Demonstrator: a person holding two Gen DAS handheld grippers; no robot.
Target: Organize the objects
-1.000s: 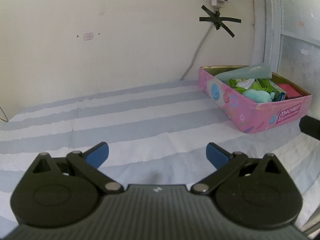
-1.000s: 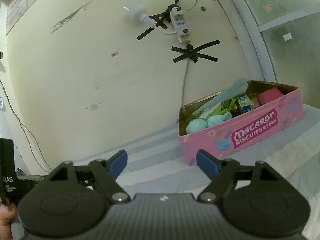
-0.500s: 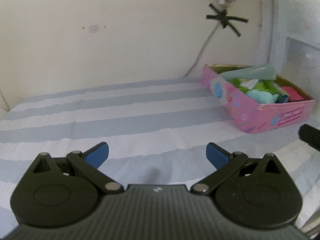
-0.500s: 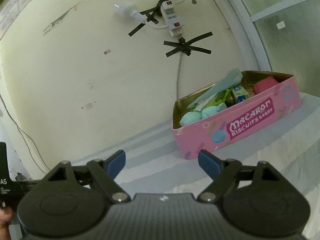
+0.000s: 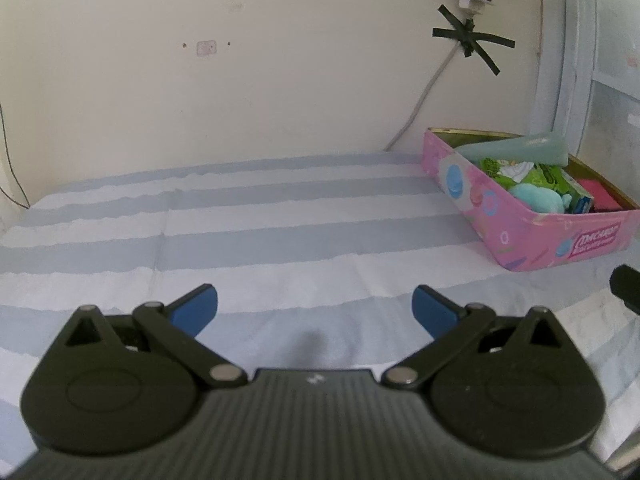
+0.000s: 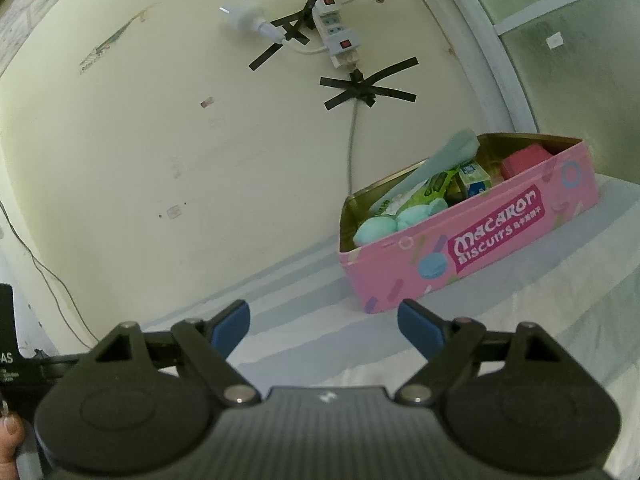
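Left claw (image 5: 315,308): wide open, holding nothing, low over the striped cloth (image 5: 256,236).
Right claw (image 6: 323,322): wide open too, holding nothing, up above the cloth and looking down at the pink tin (image 6: 500,236).
Cloth near the claws: no loose things show on it in either view.
Pink tin: it sits on the cloth by the wall, near the window, well apart from both claws.
Inside the tin: a blue soft toy (image 6: 380,229), a green packet (image 5: 516,172), a small box (image 6: 474,178), a red block (image 6: 524,160) and a long pale tube (image 5: 516,146) leaning up over the rim.
Step now: I think the tidying looks about done.
Doing it well: keep both claws open and clear of the tin, so nothing tips.
Hard to see: the bottom of the tin is hidden under the things.
Cut off: a dark thing (image 5: 626,286) pokes in at the right edge of the left view; I cannot tell what it is.
Far wall: a power strip (image 6: 336,36) is taped up with black tape.
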